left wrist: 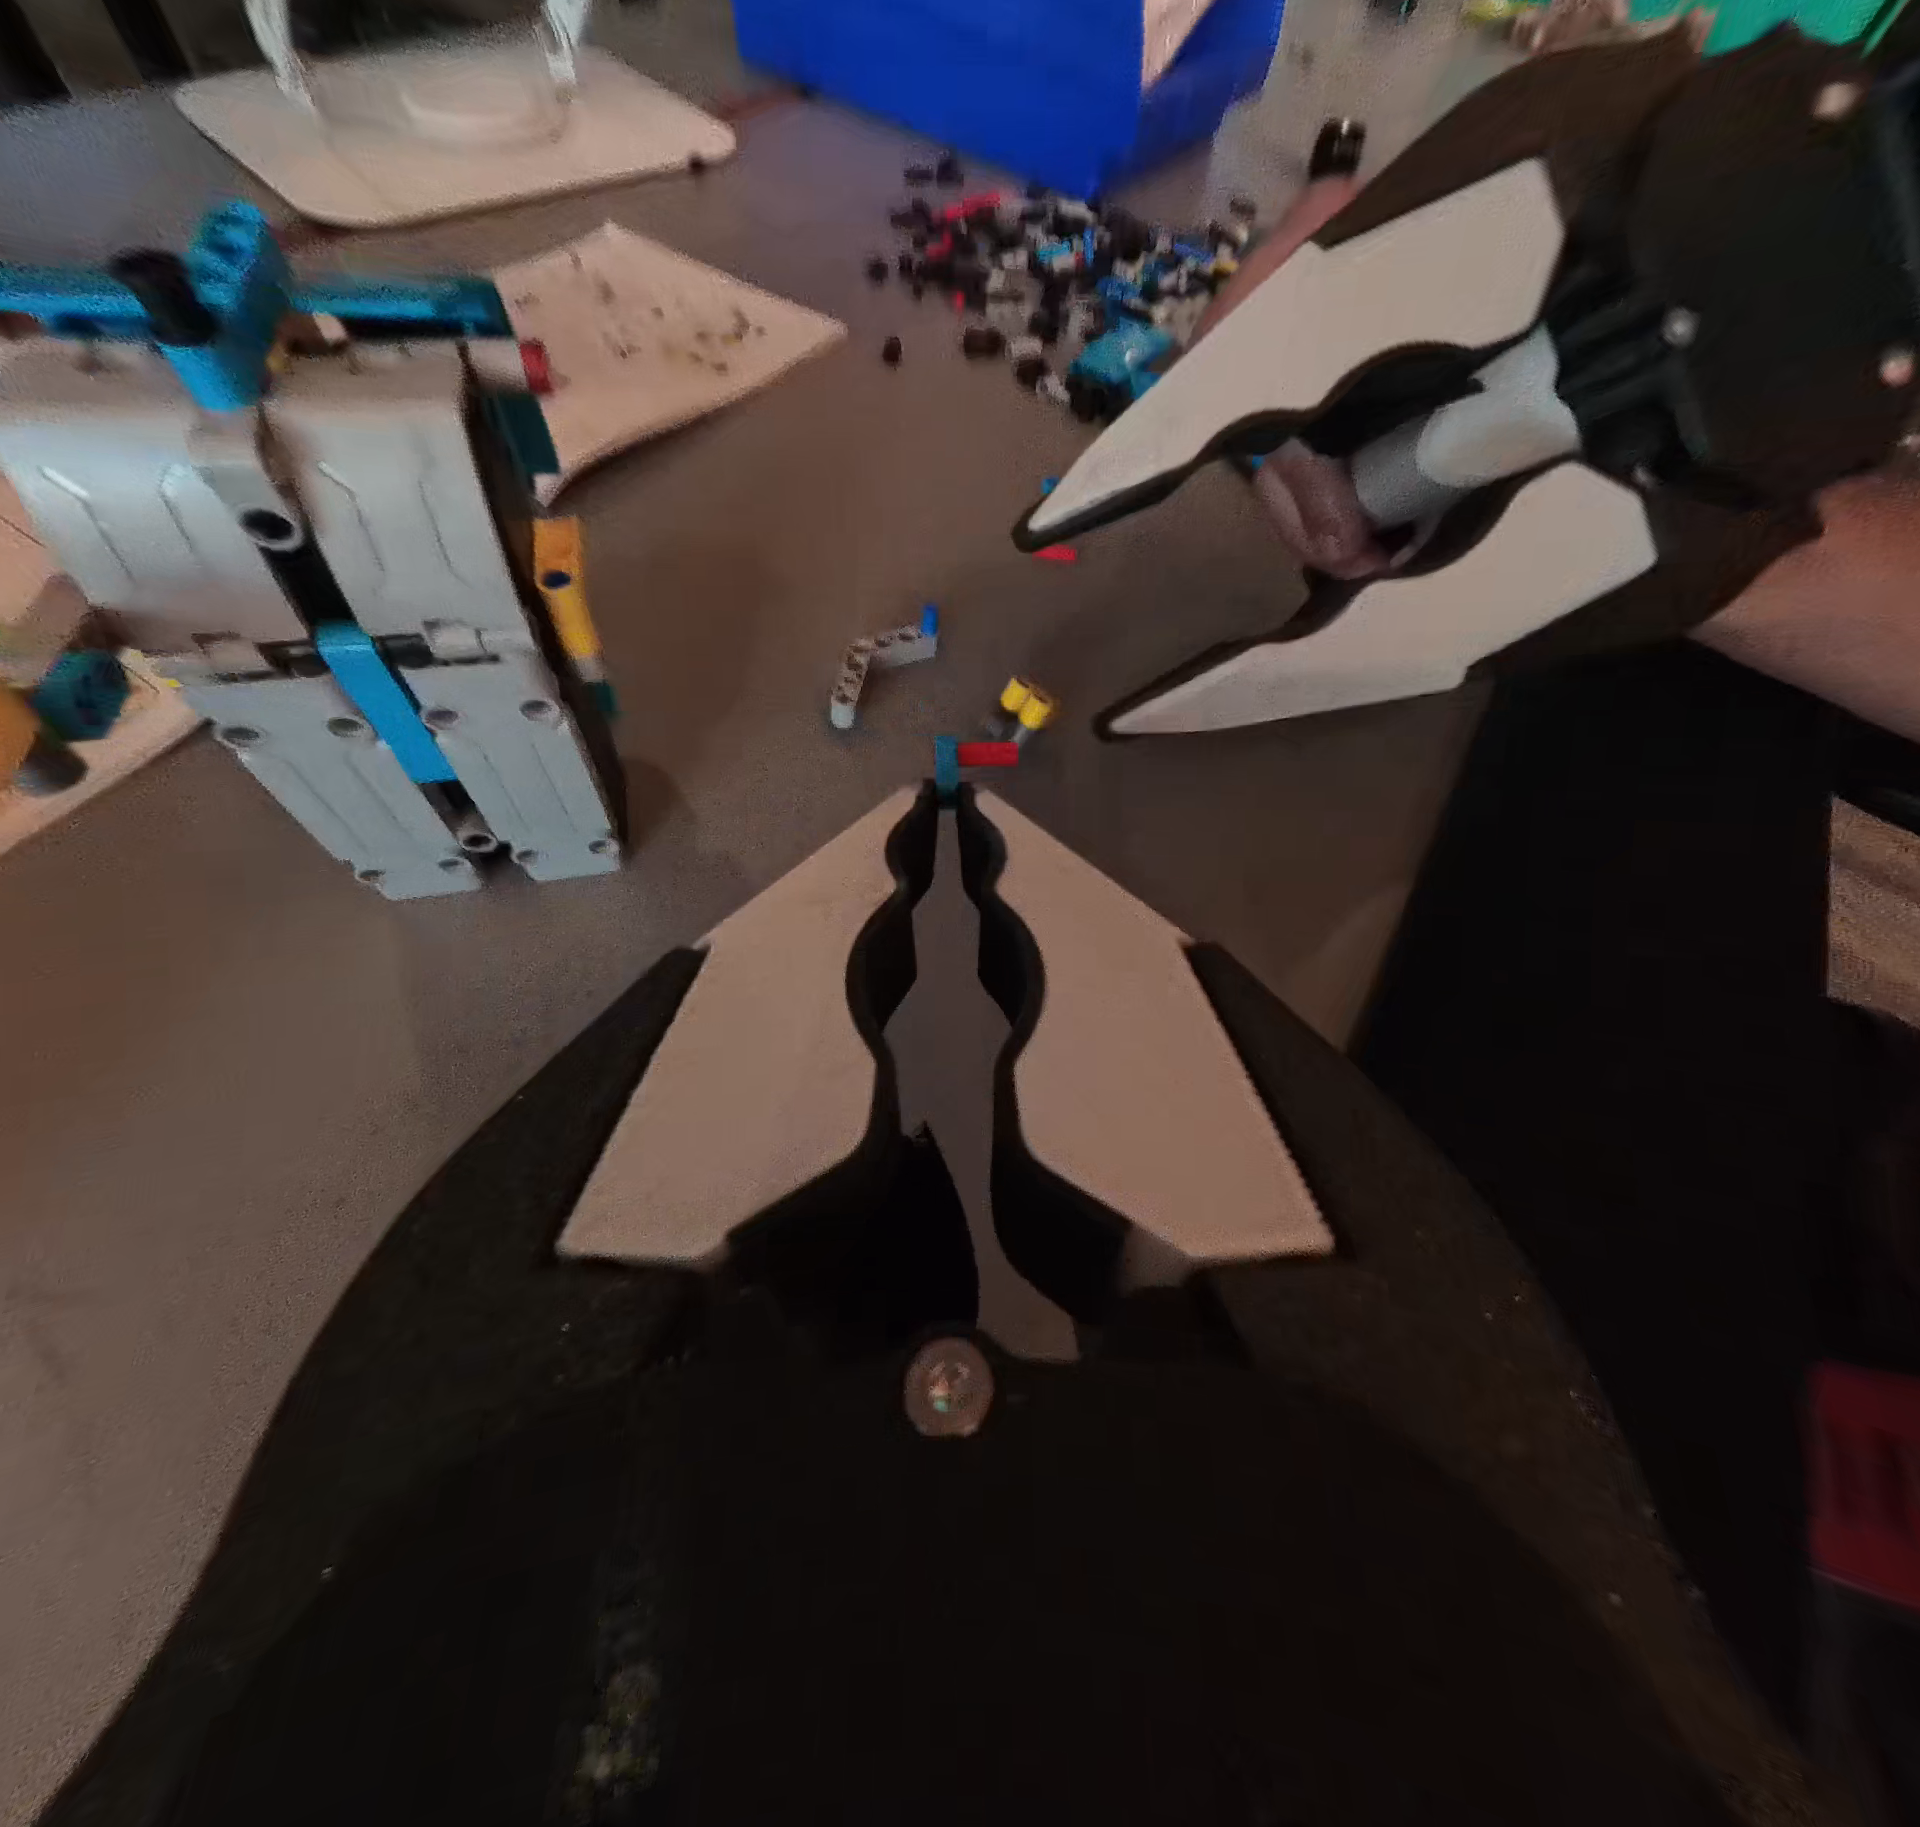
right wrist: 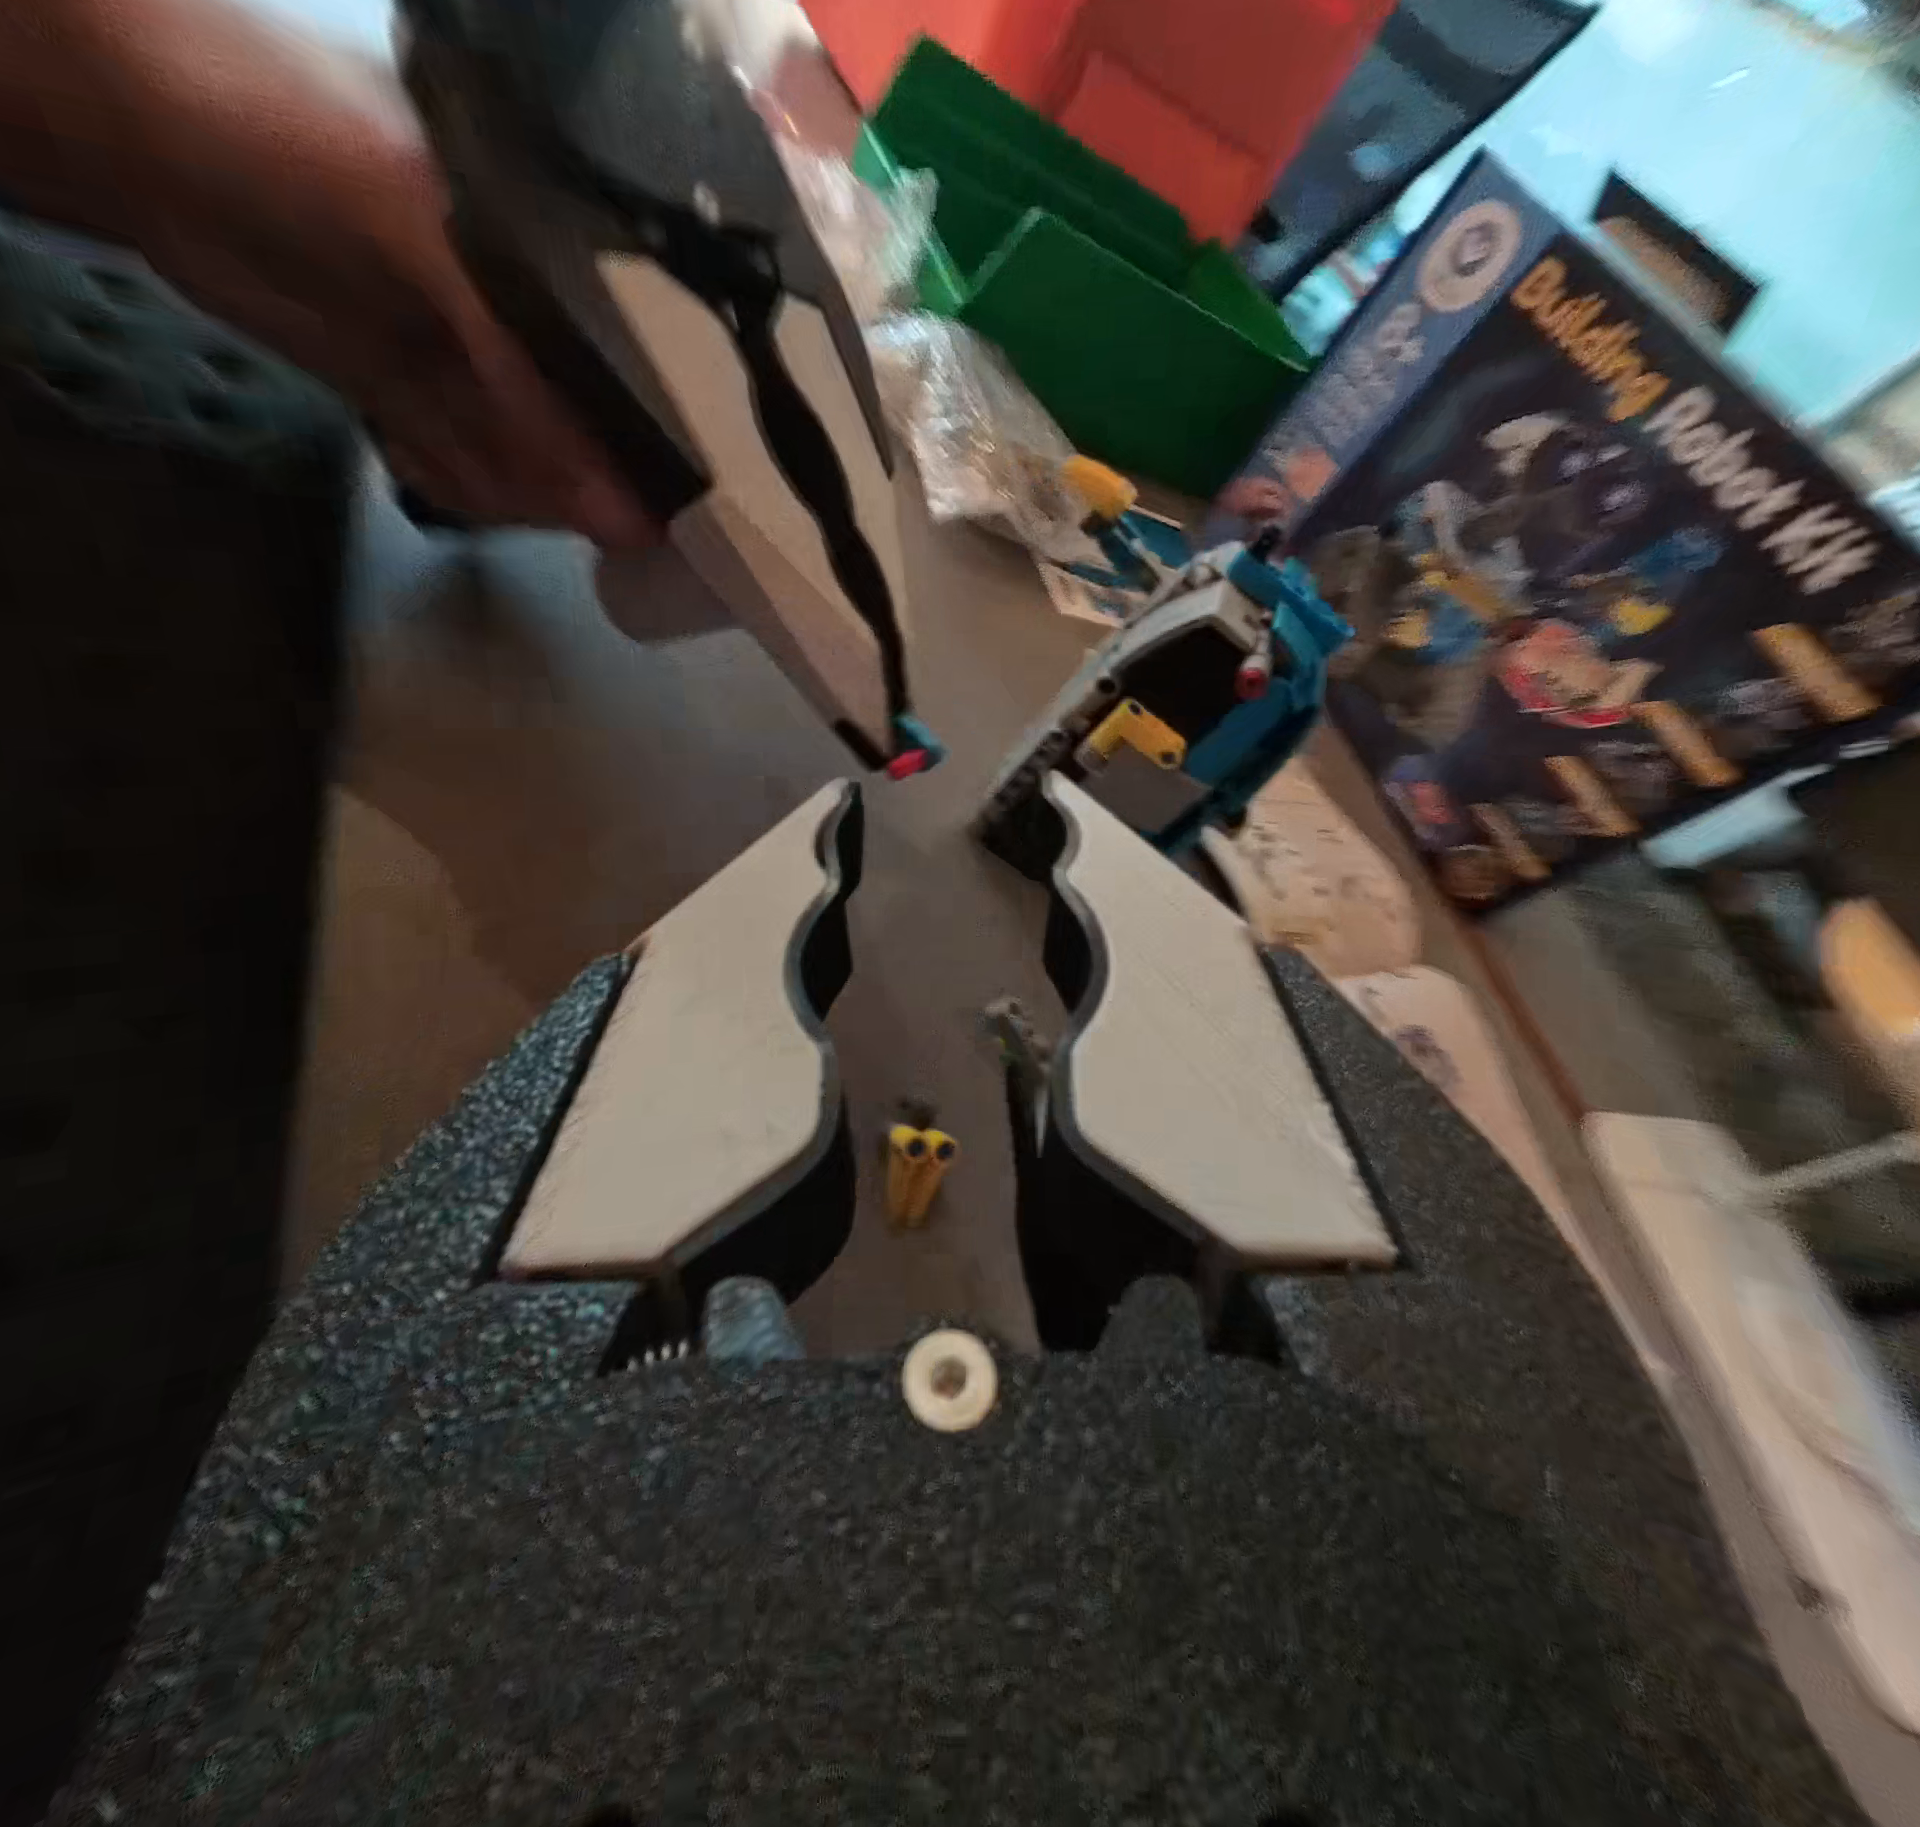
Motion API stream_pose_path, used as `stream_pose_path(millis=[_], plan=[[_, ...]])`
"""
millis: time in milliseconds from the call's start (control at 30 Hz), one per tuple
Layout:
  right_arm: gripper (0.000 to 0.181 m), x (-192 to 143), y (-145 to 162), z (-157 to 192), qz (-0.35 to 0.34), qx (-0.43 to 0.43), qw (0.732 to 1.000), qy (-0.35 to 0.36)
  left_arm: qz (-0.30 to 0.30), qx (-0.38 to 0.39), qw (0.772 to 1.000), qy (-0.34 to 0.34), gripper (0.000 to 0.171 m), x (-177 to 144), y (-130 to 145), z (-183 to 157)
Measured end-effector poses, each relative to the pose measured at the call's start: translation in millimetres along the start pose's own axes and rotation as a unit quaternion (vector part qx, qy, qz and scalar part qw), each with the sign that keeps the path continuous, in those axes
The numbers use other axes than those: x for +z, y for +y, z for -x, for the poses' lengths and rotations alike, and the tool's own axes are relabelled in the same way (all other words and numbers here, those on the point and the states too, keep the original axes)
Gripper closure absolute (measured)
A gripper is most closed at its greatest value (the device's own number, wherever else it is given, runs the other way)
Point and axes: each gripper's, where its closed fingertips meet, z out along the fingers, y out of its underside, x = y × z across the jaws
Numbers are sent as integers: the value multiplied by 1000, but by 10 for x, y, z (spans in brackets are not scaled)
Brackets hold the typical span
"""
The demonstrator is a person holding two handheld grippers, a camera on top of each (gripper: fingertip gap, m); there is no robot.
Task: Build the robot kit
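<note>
Right now my left gripper (left wrist: 948,790) is pinched tight on a small teal-and-red piece (left wrist: 971,754), the teal stub caught between the tips and the red bit sticking out sideways past them. From the right wrist view I see that same piece (right wrist: 914,747) held up off the table, just beyond the tip of my right gripper's near finger but not touching it.

My right gripper (right wrist: 951,801) hangs with its jaws spread wide and nothing between them. Below the gap a yellow double-barrel connector (right wrist: 916,1169) lies on the brown table (left wrist: 260,1102), and a grey angled beam (left wrist: 883,660) lies near it, with a tiny red pin (left wrist: 1055,553) further off.

As for progress, I can only judge from how things lie: the grey-and-blue build (left wrist: 353,634) stands on the table well to the left, partly assembled, while a heap of loose parts (left wrist: 1060,271) sits unsorted by the blue bin (left wrist: 935,21). So a good deal looks unbuilt, and the pinched piece is not attached to anything. The kit box (right wrist: 1579,551) stands behind the build.
</note>
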Motion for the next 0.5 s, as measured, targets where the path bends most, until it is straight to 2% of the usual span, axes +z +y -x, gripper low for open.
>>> stream_pose_path(millis=[33, 100, 367, 500], plan=[[151, 26, 24, 6, 16, -41, 999, 25, 14, -5, 1000, -1, 168, 2, 24, -3], [154, 76, 6, 74, 31, -86, 995, 29, 27, -20, 999, 8, 169, -16, 17, -40], [160, 126, 50, 250, 50, -144, 988, 1, 76, -98, 989, 82, 169, -90, 134, -204], [164, 169, 72, 362, 64, -183, 981, -6, 87, -109, 985, 104, 169, -103, 159, -272]])
